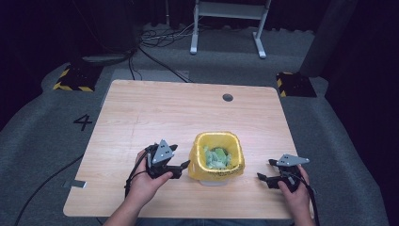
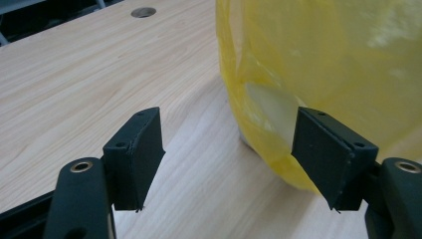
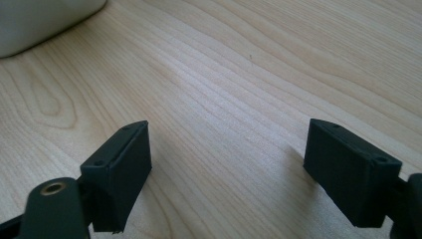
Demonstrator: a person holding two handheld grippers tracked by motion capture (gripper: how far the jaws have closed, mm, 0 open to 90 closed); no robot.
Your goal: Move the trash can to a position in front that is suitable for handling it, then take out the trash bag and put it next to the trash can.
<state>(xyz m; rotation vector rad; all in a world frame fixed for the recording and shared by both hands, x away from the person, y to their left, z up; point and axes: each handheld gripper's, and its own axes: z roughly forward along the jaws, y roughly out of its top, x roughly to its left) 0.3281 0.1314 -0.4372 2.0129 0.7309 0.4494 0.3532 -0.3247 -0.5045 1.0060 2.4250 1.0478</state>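
The small bin [image 1: 217, 157] lined with a yellow bag [image 2: 318, 69] stands near the table's [image 1: 155, 113] front edge, the one obstacle there. The left gripper [image 1: 181, 168] seems almost against the bag; bare wood lies open before the right gripper [image 3: 226, 172].

wooden table [image 1: 155, 113], yellow-lined bin [image 1: 217, 157]

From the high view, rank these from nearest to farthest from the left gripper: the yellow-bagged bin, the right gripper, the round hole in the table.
1. Bin: just to the right of the left gripper, its bag close against the jaws.
2. Right gripper: across the bin, near the table's front right.
3. Hole: far side of the table, beyond the bin.
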